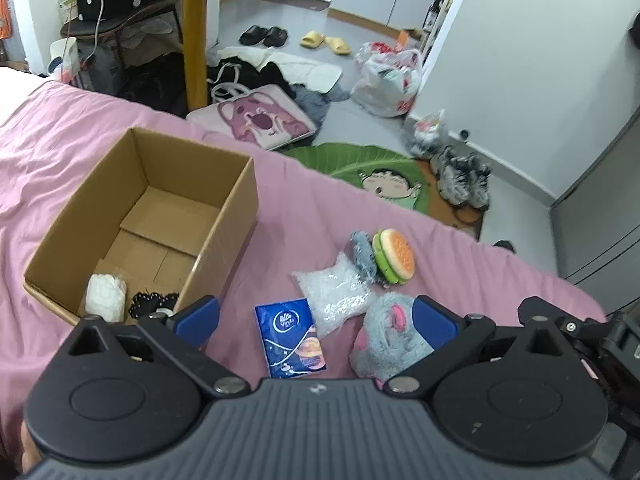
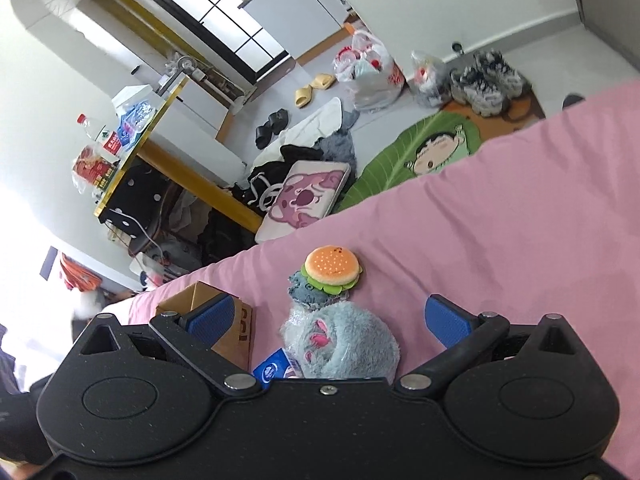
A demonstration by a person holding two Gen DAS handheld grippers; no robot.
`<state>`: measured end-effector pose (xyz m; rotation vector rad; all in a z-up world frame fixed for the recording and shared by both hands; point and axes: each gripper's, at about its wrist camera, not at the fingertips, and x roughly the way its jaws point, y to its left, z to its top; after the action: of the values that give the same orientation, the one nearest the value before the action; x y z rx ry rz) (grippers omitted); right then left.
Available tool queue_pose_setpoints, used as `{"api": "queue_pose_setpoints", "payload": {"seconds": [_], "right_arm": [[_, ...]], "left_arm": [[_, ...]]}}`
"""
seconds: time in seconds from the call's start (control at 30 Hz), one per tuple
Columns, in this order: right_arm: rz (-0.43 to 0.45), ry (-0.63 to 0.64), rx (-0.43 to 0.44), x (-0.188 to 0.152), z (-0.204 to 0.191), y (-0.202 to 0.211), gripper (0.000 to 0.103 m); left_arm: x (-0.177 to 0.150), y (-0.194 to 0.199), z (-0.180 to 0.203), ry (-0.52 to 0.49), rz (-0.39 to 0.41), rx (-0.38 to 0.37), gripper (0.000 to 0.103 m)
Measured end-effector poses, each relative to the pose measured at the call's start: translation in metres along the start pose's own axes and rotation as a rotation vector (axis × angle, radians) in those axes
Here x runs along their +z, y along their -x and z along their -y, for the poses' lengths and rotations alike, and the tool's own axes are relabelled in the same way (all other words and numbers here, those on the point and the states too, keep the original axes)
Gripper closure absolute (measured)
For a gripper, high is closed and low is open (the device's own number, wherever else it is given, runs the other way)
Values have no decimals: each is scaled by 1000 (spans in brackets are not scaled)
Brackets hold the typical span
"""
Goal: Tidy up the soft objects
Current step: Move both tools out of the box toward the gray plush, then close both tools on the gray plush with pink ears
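On the pink bed sheet (image 1: 60, 136) stands an open cardboard box (image 1: 240, 200) holding a white bundle (image 1: 105, 294) and a black lace piece (image 1: 152, 300). Right of it lie a blue tissue pack (image 1: 291, 338), a clear bag of white beads (image 1: 336, 294), a grey cloth (image 1: 362, 254), a burger plush (image 1: 394, 254) and a fluffy grey-blue plush (image 1: 390, 340). My left gripper (image 1: 316, 320) is open above the tissue pack, nothing held. My right gripper (image 2: 332, 316) is open over the fluffy plush (image 2: 344, 340), with the burger plush (image 2: 333, 267) beyond it.
The bed edge drops to a grey floor with a green leaf mat (image 1: 360, 164), a pink cartoon cushion (image 1: 256, 120), clothes, slippers (image 1: 324, 42), plastic bags (image 1: 386, 80) and shoes (image 1: 464, 176). A yellow-legged table (image 2: 160, 148) stands beyond. The other gripper's body (image 1: 576, 328) shows at the right.
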<state>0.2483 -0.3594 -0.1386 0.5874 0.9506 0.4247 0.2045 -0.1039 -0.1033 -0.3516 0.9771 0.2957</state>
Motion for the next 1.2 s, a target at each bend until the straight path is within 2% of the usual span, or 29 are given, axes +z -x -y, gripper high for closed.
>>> {"api": "queue_pose_setpoints", "payload": {"seconds": [0.07, 0.17, 0.33, 0.43, 0.53, 0.57, 0.63, 0.73, 0.93, 1.03, 1.13, 1.2], "right_arm": [[-24, 2, 1, -1, 2, -5, 1], [-46, -11, -11, -2, 4, -12, 1], [-86, -64, -31, -2, 14, -26, 1], [-109, -94, -12, -2, 20, -33, 2], [-149, -136, -19, -4, 29, -42, 3], [-158, -147, -21, -3, 31, -45, 6], [-172, -165, -20, -3, 34, -50, 8], [-173, -166, -15, -2, 35, -55, 12], [-216, -189, -15, -4, 42, -68, 35], [-248, -199, -7, -6, 43, -75, 43], [-271, -186, -9, -10, 40, -81, 63], [-266, -169, -19, -13, 37, -81, 66]], "left_arm": [[-3, -8, 5, 4, -2, 21, 1], [-10, -19, 8, 37, -6, 12, 1], [-15, -38, 11, 95, -84, -72, 2], [-19, -48, 12, 120, -98, -79, 4], [-21, -55, 12, 138, -94, -68, 18], [-21, -59, 12, 149, -105, -72, 22], [-22, -68, 9, 191, -134, -103, 33], [-25, -79, 9, 220, -172, -130, 44], [-30, -92, 7, 283, -210, -170, 70], [-32, -93, 9, 293, -207, -177, 74], [-30, -96, 13, 264, -204, -170, 76], [-29, -96, 13, 252, -211, -173, 77]]}}
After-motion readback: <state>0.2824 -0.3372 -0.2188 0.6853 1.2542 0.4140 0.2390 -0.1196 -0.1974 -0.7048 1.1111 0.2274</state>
